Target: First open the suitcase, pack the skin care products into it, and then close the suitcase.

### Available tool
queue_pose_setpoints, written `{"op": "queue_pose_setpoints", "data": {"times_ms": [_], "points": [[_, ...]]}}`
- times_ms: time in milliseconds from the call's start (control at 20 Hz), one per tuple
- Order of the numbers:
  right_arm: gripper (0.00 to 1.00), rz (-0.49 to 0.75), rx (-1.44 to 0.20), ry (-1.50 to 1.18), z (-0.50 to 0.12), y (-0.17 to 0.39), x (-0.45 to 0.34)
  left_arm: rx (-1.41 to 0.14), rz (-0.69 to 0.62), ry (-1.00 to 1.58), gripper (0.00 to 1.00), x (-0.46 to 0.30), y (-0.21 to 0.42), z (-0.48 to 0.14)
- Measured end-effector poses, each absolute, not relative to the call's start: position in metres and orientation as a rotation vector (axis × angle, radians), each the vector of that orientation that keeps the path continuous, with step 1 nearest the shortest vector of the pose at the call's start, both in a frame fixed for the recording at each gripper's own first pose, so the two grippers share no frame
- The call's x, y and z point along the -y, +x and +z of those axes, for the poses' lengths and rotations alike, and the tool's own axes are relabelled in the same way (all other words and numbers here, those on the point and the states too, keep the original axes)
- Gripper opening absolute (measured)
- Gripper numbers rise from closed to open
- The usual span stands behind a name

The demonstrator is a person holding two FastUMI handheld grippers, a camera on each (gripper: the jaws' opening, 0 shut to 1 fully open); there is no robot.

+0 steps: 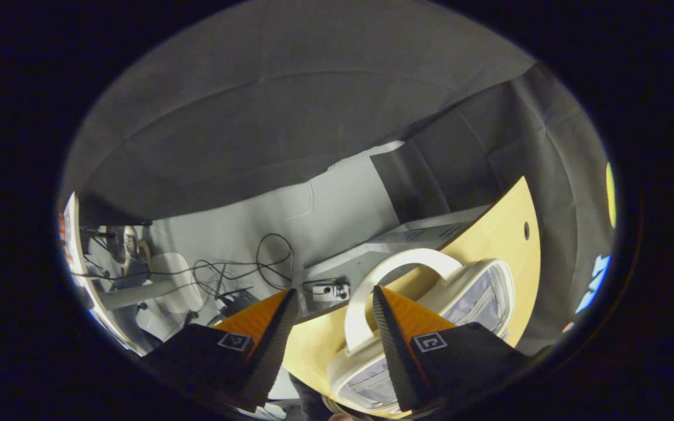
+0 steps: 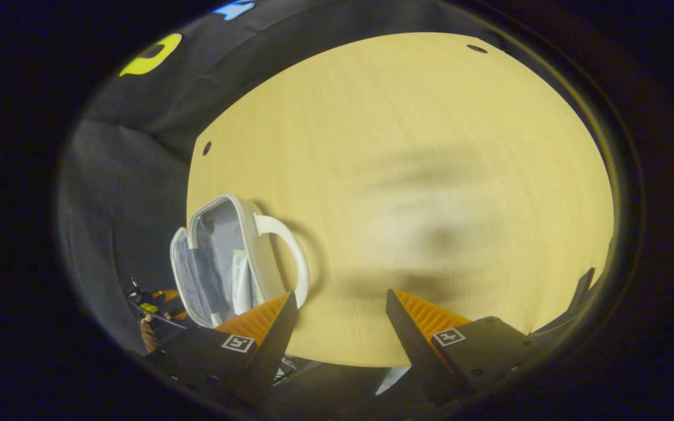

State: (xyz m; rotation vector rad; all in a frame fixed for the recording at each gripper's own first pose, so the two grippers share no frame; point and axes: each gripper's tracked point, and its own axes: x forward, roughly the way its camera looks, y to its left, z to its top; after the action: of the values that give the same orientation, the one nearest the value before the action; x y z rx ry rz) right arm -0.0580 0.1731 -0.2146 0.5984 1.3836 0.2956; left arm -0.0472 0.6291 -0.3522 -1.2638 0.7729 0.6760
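In the right gripper view the right tool (image 2: pixel 341 304) hangs released over the pale yellow wooden desk (image 2: pixel 430 146); beyond its fingers the small white hard-shell suitcase with a curved handle (image 2: pixel 237 257) lies open near the desk's edge, a skin care tube (image 2: pixel 242 280) inside. In the left gripper view the left tool (image 1: pixel 335 298) is released above the suitcase

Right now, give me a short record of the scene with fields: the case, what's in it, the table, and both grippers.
case: small pale suitcase with a loop handle, lying on the table near its edge
lid: open
contents: at least one skin care product inside; any others cannot be told
table: light wood table
left gripper: left gripper open, holding nothing, beside the handle
right gripper: right gripper open, holding nothing, above the table
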Motion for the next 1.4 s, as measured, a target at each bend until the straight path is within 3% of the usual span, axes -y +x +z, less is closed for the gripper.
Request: {"op": "queue_pose_setpoints", "data": {"times_ms": [100, 300, 500, 700, 750, 950, 1100, 1150, 1400], "points": [[0.94, 0.275, -1.387, 0.619, -0.216, -0.06, -0.166, -0.778, 0.674, -1.291, 0.79, -0.626, -0.038, -0.362], [0.94, 0.251, -1.393, 0.652, -0.218, -0.064, -0.158, -0.793, 0.705, -1.308, 0.79, -0.629, -0.024, -0.387], [0.94, 0.229, -1.401, 0.665, -0.224, -0.07, -0.154, -0.779, 0.674, -1.342, 0.47, -0.622, -0.007, -0.398], [0.94, 0.219, -1.412, 0.694, -0.228, -0.073, -0.153, -0.778, 0.621, -1.172, 0.19, -0.623, -0.011, -0.385], [0.94, 0.219, -1.419, 0.699, -0.229, -0.073, -0.153, -0.774, 0.625, -1.159, 0.24, -0.622, -0.006, -0.383], [0.94, 0.247, -1.411, 0.697, -0.226, -0.069, -0.158, -0.668, 0.582, -1.106, 0.24, -0.619, -0.004, -0.348], [0.94, 0.26, -1.413, 0.696, -0.225, -0.068, -0.159, -0.55, 0.493, -1.023, 0.1, -0.606, 0.0, -0.307], [0.94, 0.262, -1.412, 0.696, -0.224, -0.069, -0.16, -0.526, 0.474, -1.013, 0.14, -0.606, -0.003, -0.297], [0.94, 0.283, -1.409, 0.689, -0.226, -0.076, -0.176, -0.431, 0.422, -1.001, 0.13, -0.585, -0.009, -0.254]]}}
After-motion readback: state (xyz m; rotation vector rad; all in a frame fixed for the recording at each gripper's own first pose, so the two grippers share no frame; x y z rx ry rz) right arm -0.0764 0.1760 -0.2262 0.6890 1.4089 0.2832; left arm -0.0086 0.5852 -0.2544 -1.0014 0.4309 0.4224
